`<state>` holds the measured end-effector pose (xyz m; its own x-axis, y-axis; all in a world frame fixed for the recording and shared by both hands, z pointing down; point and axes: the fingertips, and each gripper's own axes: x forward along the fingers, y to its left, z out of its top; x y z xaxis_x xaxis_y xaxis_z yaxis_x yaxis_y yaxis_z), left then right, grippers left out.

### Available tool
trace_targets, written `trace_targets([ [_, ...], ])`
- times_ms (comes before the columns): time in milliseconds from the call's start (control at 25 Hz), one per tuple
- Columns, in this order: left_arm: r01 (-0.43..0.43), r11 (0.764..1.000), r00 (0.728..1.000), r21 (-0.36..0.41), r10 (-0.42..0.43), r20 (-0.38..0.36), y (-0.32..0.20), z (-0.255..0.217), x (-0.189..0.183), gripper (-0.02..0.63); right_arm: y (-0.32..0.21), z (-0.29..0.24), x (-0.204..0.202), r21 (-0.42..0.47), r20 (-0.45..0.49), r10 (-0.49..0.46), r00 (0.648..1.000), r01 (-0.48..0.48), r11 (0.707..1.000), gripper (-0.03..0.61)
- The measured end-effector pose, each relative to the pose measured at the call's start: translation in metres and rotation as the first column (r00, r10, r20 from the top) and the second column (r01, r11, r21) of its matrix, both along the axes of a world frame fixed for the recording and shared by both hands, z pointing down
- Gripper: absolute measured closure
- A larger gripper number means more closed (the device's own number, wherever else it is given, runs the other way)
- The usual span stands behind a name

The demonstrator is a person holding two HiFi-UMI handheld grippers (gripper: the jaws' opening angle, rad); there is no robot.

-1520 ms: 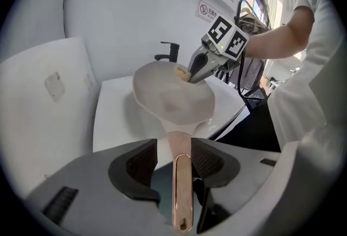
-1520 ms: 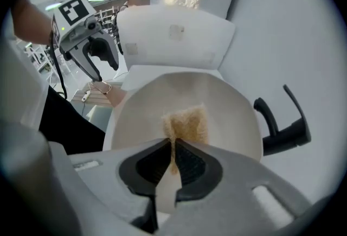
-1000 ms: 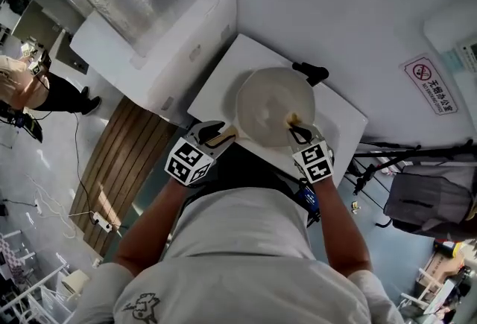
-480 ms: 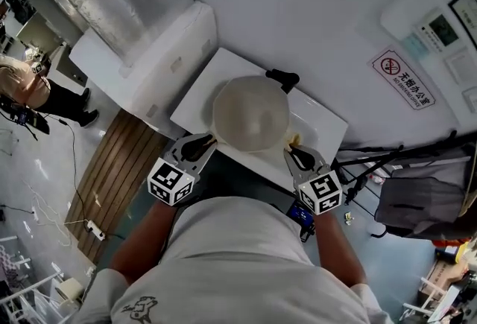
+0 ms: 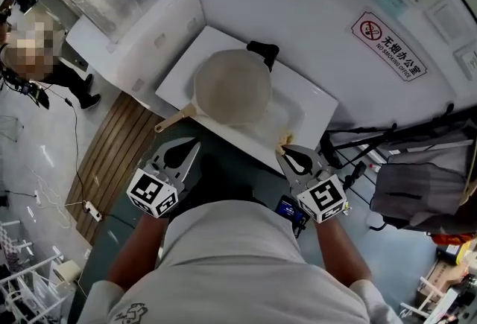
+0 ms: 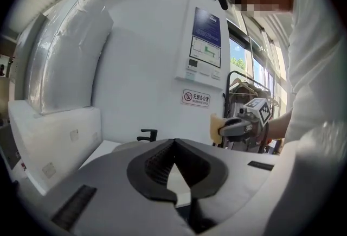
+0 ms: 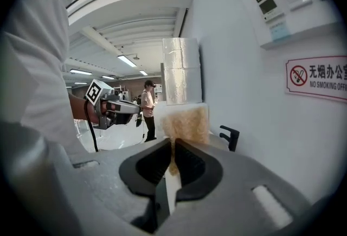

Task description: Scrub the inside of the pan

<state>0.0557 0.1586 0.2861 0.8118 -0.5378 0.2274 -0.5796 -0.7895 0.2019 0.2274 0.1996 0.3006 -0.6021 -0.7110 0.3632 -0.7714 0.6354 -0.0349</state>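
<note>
As both forearms stretch forward from the chest, the left gripper [image 5: 190, 145] hangs short of the table [image 5: 313, 103] edge at about ten o'clock, jaws pressed together on nothing. At one o'clock the right gripper [image 5: 291, 153] is clamped on a yellow sponge [image 5: 285, 139], its tip just over the near edge. That sponge looks soft and squashy, so it should flex to a curve. Dead ahead at twelve sits the pan [image 5: 232, 86], its pale handle [image 5: 175, 120] pointing back towards eight o'clock, unheld. Light metal on a smooth top, I'd say, so it's likely to skate under scrubbing, and the handle is the place to pin it.
</note>
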Motion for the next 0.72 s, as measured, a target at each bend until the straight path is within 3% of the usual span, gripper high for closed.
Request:
trace_targets([
  [280, 0.059, 0.998, 0.998, -0.015, -0.059, -0.019, 0.053, -0.012, -0.022, 0.615, 0.048, -0.015, -0.017, 0.040, 0.007, -0.029, 1.000, 0.029, 0.999, 0.555],
  [720, -0.039, 0.999, 0.999, 0.032, 0.040, -0.035, 0.103, -0.037, -0.079, 0.615, 0.112, -0.033, -0.074, 0.055, 0.008, 0.049, 0.999, -0.050, 0.997, 0.555],
])
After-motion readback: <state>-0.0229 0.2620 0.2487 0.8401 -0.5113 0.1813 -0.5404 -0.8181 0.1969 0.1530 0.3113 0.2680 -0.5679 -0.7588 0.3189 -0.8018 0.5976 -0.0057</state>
